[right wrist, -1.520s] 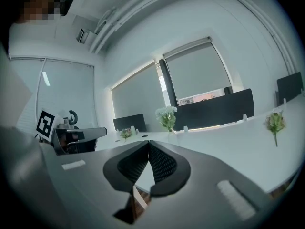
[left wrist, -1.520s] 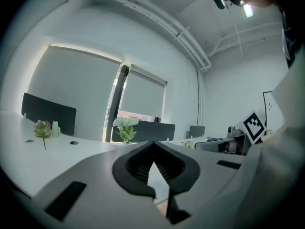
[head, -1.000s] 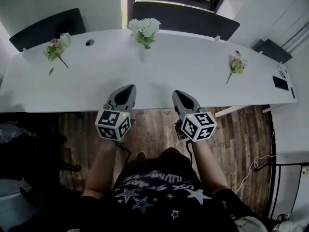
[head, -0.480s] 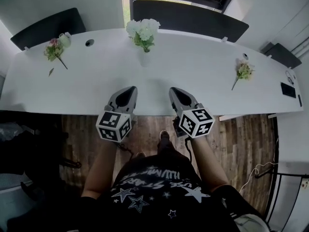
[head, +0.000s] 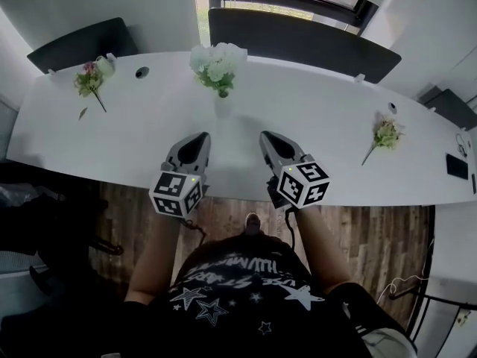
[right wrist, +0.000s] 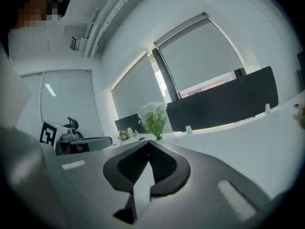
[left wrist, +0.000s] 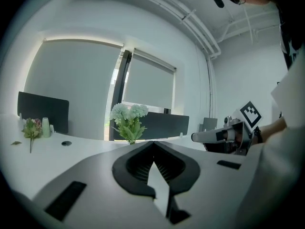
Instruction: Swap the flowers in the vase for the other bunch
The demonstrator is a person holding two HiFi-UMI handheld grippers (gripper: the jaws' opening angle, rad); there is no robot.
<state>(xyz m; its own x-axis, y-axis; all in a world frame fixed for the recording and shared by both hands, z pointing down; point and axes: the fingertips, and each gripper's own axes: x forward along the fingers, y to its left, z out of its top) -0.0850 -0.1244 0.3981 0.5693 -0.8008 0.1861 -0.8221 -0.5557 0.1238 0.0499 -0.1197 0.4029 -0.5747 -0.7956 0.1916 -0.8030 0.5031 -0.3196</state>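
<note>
White flowers (head: pixel 218 64) stand in a clear vase (head: pixel 222 105) at the back middle of the white table (head: pixel 320 125). A pink bunch (head: pixel 89 81) lies at the far left, and a pale pink-green bunch (head: pixel 384 135) lies at the right. My left gripper (head: pixel 198 138) and right gripper (head: pixel 266 136) hover side by side over the table's front part, both shut and empty, short of the vase. In the left gripper view the vase flowers (left wrist: pixel 127 121) are straight ahead of the left gripper (left wrist: pixel 153 144). In the right gripper view the vase flowers (right wrist: pixel 153 116) stand ahead of the right gripper (right wrist: pixel 148 143).
Dark screens (head: pixel 298 39) line the table's far side. A small white cup (head: pixel 106 66) stands by the pink bunch, next to a cable hole (head: pixel 141 72). A dark phone (head: pixel 456 166) lies at the far right. Wooden floor (head: pixel 373 237) lies below the table's front edge.
Both grippers have moved forward from over the floor to over the table's front edge, toward the vase. Their jaws have stayed shut. Nothing on the table has moved.
</note>
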